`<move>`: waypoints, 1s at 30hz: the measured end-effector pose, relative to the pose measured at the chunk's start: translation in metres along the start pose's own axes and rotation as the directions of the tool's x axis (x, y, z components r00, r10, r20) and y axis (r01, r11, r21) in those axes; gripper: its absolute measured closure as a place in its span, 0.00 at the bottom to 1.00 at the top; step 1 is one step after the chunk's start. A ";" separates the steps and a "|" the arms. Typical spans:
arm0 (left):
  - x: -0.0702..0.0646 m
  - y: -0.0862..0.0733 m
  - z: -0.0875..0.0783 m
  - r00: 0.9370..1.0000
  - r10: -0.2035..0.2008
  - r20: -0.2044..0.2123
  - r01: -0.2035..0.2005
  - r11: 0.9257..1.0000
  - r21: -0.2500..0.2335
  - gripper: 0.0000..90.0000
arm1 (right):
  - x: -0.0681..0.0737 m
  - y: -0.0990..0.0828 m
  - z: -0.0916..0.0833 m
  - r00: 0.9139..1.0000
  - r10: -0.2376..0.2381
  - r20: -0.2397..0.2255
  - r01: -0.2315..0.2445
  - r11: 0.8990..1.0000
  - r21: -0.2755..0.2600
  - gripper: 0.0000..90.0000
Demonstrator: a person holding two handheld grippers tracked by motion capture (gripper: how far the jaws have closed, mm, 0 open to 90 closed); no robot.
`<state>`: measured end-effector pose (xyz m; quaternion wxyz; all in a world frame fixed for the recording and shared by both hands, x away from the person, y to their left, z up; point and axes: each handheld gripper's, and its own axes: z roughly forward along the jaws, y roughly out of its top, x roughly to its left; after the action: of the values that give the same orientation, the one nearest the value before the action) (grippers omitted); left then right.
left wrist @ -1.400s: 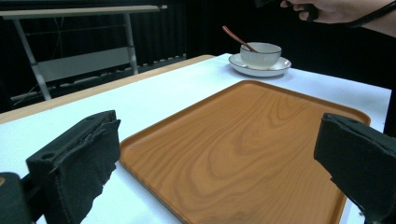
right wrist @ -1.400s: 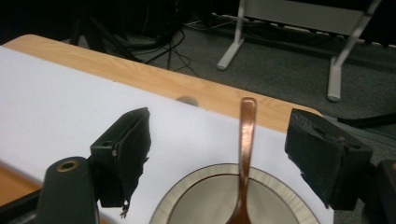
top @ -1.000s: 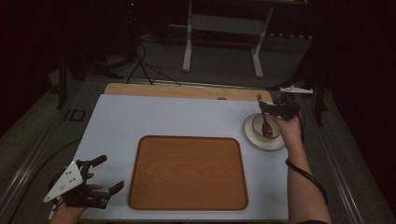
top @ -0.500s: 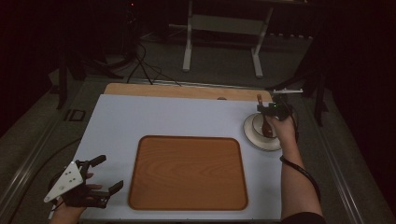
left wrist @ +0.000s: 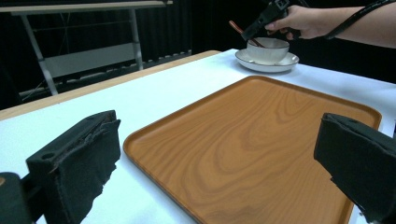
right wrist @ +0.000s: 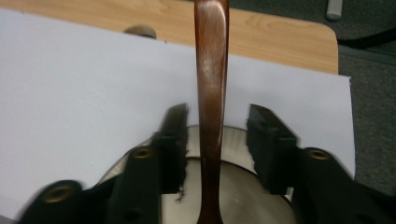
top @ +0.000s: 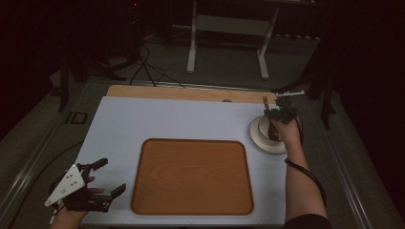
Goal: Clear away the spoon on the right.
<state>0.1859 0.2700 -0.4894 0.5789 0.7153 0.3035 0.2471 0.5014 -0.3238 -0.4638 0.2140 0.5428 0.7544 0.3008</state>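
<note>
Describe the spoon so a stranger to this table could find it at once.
Start at the big wooden tray in the middle of the white table, then look to its far right, where a white bowl sits on a saucer. The spoon stands in that bowl, between the right gripper: dark glossy brown, slim, the sole utensil.

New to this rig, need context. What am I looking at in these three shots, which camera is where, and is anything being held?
No robot here: a person holds a two-jaw hand tool in each hand. The high view looks down on a white table from above. On it lie a wooden tray and, at the far right, a bowl on a saucer, with a brown spoon standing in the bowl. The other two pictures come from cameras riding on the tools. The left gripper rests open near the tray's corner, holding nothing. The right gripper is at the bowl, jaws either side of the spoon handle with gaps visible, so not yet clamped.
</note>
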 end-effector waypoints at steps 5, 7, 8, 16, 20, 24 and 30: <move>0.000 0.000 0.000 1.000 0.002 0.000 -0.002 1.000 0.003 0.02 | 0.003 -0.001 0.001 1.000 -0.030 -0.001 0.030 1.000 -0.001 0.87; 0.000 0.000 0.000 1.000 0.002 0.002 -0.002 1.000 0.004 0.02 | 0.004 -0.001 0.001 0.999 -0.040 0.004 0.040 0.999 -0.005 0.87; -0.001 0.000 0.001 1.000 0.003 0.002 -0.003 1.000 0.005 0.02 | 0.004 -0.001 0.000 0.999 -0.041 0.006 0.041 0.999 -0.009 0.88; 0.000 0.000 0.001 1.000 0.004 0.002 -0.004 1.000 0.008 0.02 | 0.003 0.001 -0.007 1.000 -0.026 0.008 0.026 0.999 -0.034 0.88; -0.001 0.000 0.002 1.000 0.005 0.004 -0.005 1.000 0.008 0.02 | 0.002 0.004 -0.015 1.000 -0.020 0.017 0.021 0.998 -0.054 0.89; -0.001 0.000 0.002 1.000 0.006 0.005 -0.006 1.000 0.010 0.02 | 0.001 0.006 -0.023 1.000 -0.017 0.019 0.019 0.997 -0.077 0.89; -0.002 0.000 0.003 1.000 0.008 0.008 -0.008 1.000 0.010 0.02 | 0.002 0.012 -0.040 1.000 -0.007 0.023 0.010 0.995 -0.103 0.89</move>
<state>0.1865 0.2670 -0.4897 0.5755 0.7204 0.2995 0.2452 0.4830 -0.3278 -0.4271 0.2518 0.5311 0.7377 0.3323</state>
